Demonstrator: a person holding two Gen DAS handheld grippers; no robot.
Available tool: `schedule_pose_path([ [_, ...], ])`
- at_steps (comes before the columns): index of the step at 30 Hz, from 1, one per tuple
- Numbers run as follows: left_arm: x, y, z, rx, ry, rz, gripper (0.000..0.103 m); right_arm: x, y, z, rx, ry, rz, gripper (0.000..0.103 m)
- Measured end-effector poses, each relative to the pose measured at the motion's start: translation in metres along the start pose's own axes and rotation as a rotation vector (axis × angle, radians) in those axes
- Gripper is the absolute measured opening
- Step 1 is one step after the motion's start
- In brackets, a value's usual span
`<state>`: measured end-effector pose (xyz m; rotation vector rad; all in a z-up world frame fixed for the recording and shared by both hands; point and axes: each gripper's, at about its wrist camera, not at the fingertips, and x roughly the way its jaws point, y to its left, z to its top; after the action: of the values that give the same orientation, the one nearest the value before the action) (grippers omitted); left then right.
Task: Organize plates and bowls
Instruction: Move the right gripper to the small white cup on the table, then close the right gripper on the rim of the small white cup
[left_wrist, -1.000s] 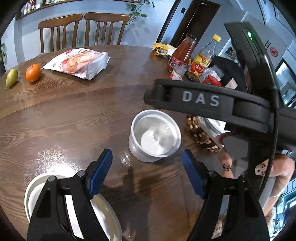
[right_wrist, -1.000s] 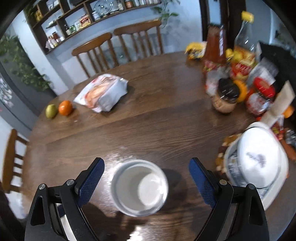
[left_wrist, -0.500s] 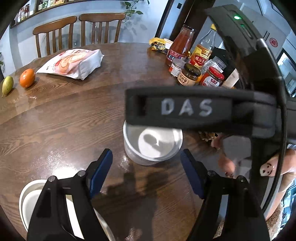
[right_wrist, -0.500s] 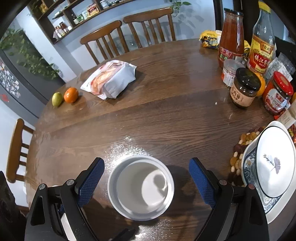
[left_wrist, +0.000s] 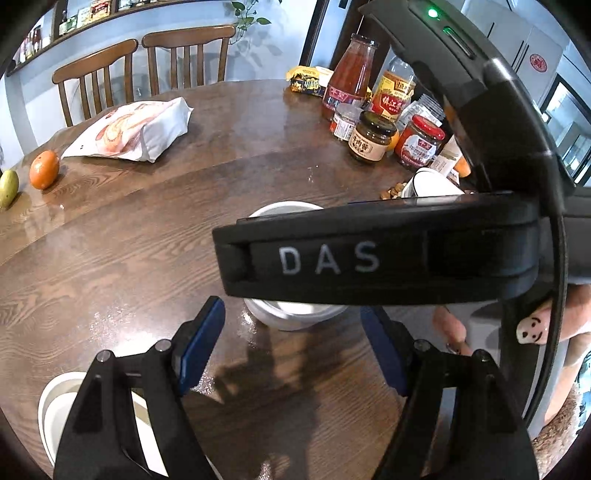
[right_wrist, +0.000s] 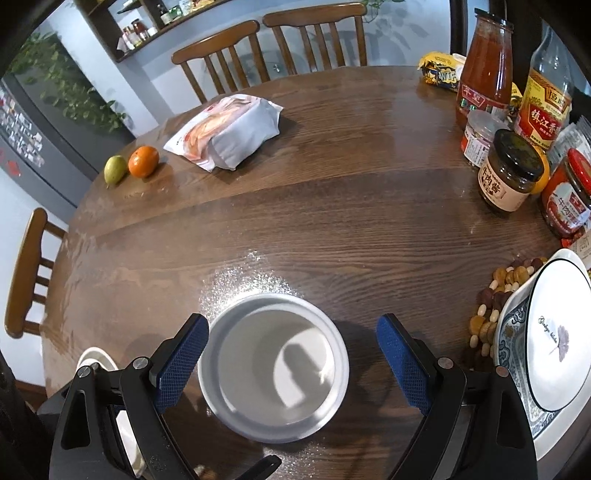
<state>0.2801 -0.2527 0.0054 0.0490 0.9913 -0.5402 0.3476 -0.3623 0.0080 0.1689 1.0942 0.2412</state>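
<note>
A white bowl (right_wrist: 273, 365) stands on the round wooden table (right_wrist: 332, 206). My right gripper (right_wrist: 291, 354) is open, its blue pads either side of the bowl and not touching it. In the left wrist view the right gripper's black body hides most of the bowl (left_wrist: 291, 317). My left gripper (left_wrist: 291, 343) is open and empty just before the bowl. White stacked plates (left_wrist: 55, 406) lie at the lower left under the left gripper. A white plate (right_wrist: 557, 332) rests on a blue-patterned dish (right_wrist: 509, 339) at the right.
Jars and sauce bottles (right_wrist: 509, 170) crowd the right side. A beaded mat (right_wrist: 495, 295) lies under the patterned dish. A snack bag (right_wrist: 225, 129), an orange (right_wrist: 143, 161) and a green fruit (right_wrist: 114, 169) lie at the far left. Chairs (right_wrist: 266, 48) stand behind the table.
The right gripper has come down over the bowl, so the bowl now sits between its pads. In the left wrist view its body has moved down across the bowl.
</note>
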Motion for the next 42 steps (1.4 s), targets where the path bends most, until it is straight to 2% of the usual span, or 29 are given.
schedule_pose_path([
  [7, 0.005, 0.0, -0.001, 0.015, 0.006, 0.011, 0.072, -0.005, -0.008, 0.001, 0.028, -0.039, 0.012, 0.093],
  [10, 0.007, -0.004, -0.002, 0.034, 0.003, 0.032, 0.069, -0.003, -0.008, 0.001, 0.026, -0.032, 0.044, 0.093],
  [14, 0.011, -0.001, -0.002, 0.024, 0.018, 0.014, 0.067, 0.006, -0.008, 0.002, 0.028, -0.005, 0.045, 0.093],
  [17, 0.013, -0.002, -0.002, 0.028, 0.02, 0.003, 0.061, 0.007, -0.008, 0.001, 0.023, -0.007, 0.064, 0.093],
  [23, 0.012, -0.001, -0.003, 0.038, 0.025, -0.016, 0.056, 0.013, -0.004, 0.001, 0.012, 0.012, 0.127, 0.086],
  [25, 0.012, 0.0, -0.003, 0.038, 0.031, -0.022, 0.055, 0.015, -0.002, 0.001, 0.005, 0.017, 0.141, 0.081],
  [34, 0.016, -0.003, -0.008, 0.051, 0.067, -0.014, 0.052, 0.015, 0.008, -0.001, -0.029, 0.03, 0.082, 0.081],
  [42, 0.016, -0.004, -0.008, 0.049, 0.065, -0.012, 0.052, 0.015, 0.005, -0.001, -0.021, 0.046, 0.084, 0.081],
])
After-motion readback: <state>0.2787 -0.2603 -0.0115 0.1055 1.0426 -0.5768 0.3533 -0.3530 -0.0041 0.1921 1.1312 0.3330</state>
